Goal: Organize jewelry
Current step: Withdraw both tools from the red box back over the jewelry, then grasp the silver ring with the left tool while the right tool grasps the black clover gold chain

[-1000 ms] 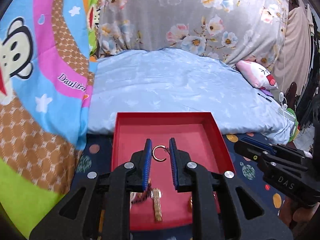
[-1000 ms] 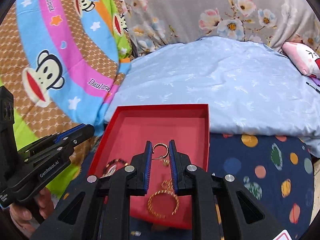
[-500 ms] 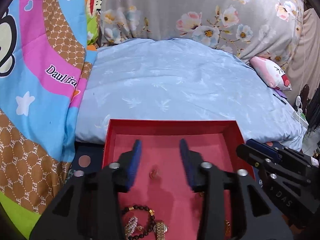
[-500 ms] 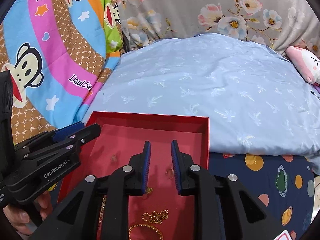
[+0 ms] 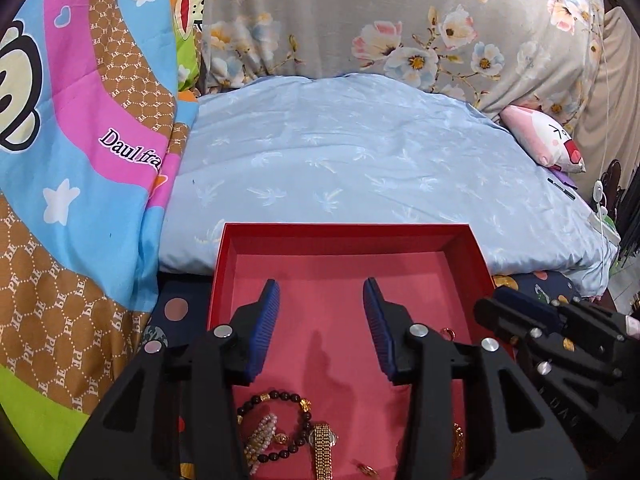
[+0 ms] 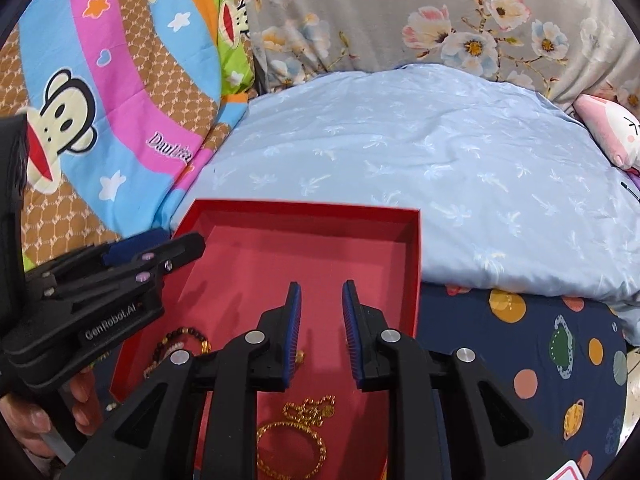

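A red tray [image 5: 344, 230] [image 6: 414, 240] lies on the bed and holds jewelry. In the left wrist view, a dark bead bracelet [image 5: 276, 396], a pearl piece [image 5: 262, 438] and a gold watch [image 5: 323, 446] lie at its near end. A small ring [image 5: 448, 334] lies by its right wall. My left gripper [image 5: 321, 300] hangs open and empty over the tray's middle. In the right wrist view, a gold bangle [image 6: 290, 448] and a gold chain [image 6: 310, 408] lie below my right gripper [image 6: 320, 304], which is open and empty. The left gripper also shows in the right wrist view [image 6: 160, 256].
A light blue pillow [image 5: 360, 168] lies just beyond the tray. A colourful cartoon blanket [image 5: 80, 160] rises on the left. A floral cushion [image 5: 400, 20] stands behind. A pink plush [image 5: 544, 140] sits far right. A dark planet-print sheet [image 6: 540, 340] lies right of the tray.
Both grippers have opened and lifted back from the tray. The small gold hoop each had between its fingers is no longer held. The left jaws opened wider than the right.
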Available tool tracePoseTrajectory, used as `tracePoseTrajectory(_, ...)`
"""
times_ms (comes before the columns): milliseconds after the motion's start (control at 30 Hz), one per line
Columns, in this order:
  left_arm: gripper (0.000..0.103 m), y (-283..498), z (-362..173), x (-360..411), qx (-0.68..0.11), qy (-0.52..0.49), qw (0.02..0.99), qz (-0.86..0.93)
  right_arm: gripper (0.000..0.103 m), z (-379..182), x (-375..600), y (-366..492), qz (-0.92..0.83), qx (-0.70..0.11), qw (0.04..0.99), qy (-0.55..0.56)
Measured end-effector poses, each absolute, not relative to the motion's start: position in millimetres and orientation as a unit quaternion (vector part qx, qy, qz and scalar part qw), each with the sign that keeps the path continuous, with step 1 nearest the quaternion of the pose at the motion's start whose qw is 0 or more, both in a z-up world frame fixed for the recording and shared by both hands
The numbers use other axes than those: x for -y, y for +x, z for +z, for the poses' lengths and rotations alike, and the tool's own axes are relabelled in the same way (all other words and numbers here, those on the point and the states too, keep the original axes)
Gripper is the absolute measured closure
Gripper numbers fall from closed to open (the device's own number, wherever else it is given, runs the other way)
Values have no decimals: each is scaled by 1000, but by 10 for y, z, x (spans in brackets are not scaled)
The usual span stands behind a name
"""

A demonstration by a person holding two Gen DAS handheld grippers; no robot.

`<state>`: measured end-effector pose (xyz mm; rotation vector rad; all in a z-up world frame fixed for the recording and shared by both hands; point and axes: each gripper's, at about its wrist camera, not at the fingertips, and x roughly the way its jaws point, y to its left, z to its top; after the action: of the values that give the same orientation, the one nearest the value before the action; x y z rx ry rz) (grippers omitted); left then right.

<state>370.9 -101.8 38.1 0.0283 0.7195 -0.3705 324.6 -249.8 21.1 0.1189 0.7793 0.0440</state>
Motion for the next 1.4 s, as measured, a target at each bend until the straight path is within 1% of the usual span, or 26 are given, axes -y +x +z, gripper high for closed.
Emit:
tracePoseTrajectory(133,61,3649,370,1005,-349,19,920,-177,88,103,2425,3193,25,-391,919,47)
tracePoseTrajectory(367,61,3537,325,935,-354,25,919,-172,88,115,2410,3035,28,-389,919,53)
tracePoseTrajectory(533,61,3299,334,841,-355,31,917,-177,88,158,2360,2781,31,-385,921,48)
tracePoseTrajectory(567,59,3242,339,824,-355,36,917,-177,88,159,2352,2726,31,-384,921,48)
tracePoseTrajectory(633,51,3090,342,784,-355,43,917,-177,88,161,2328,2574,30,-383,922,44)
tracePoseTrajectory(667,43,2987,337,752,-359,45,914,-184,88,158,2315,2463,29,-383,922,42)
tracePoseTrajectory(733,38,2759,308,683,-367,48,908,-196,88,157,2313,2283,26,-384,922,45)
tracePoseTrajectory(800,37,2549,257,621,-374,55,903,-205,88,145,2333,2062,25,-385,921,54)
tracePoseTrajectory(1067,37,1766,-158,463,-416,86,878,-220,88,32,2362,1313,8,-399,914,80)
tracePoseTrajectory(1233,37,1514,-423,430,-436,94,868,-219,88,-65,2276,922,0,-409,909,85)
tracePoseTrajectory(1333,41,1448,-525,435,-442,95,865,-218,88,-132,2222,787,3,-416,905,92)
tracePoseTrajectory(1400,49,1429,-590,444,-448,88,861,-223,87,-172,2191,714,4,-419,903,96)
